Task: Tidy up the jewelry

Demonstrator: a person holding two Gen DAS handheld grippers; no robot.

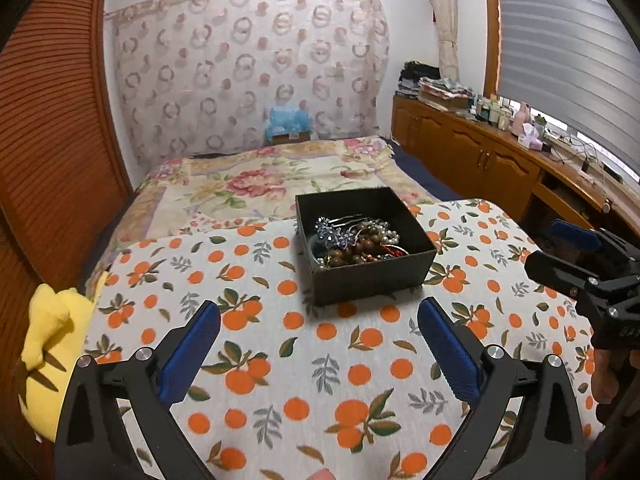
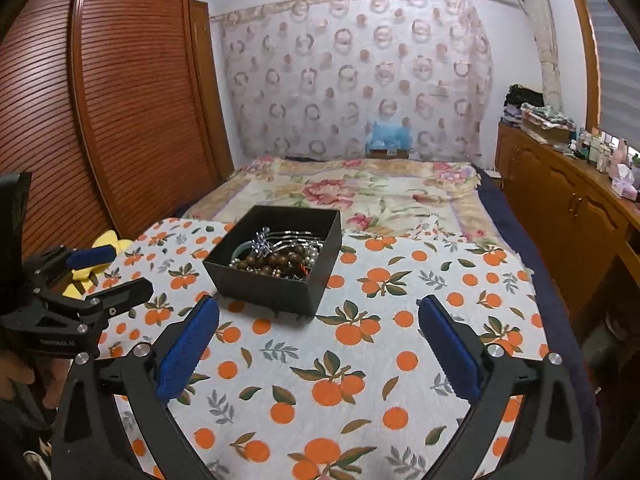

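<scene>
Your left claw [image 1: 320,312] and right claw [image 2: 318,308] are both released; body lettering is blurred, possibly "BA". Black box [image 1: 372,276], frame centre, holds tangled brown beads [image 1: 362,248].

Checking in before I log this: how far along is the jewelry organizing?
Barely begun. Jewelry lies tangled in the black box; none sits on the cloth. Left gripper and right gripper are open, holding nothing. All sorting remains.
</scene>
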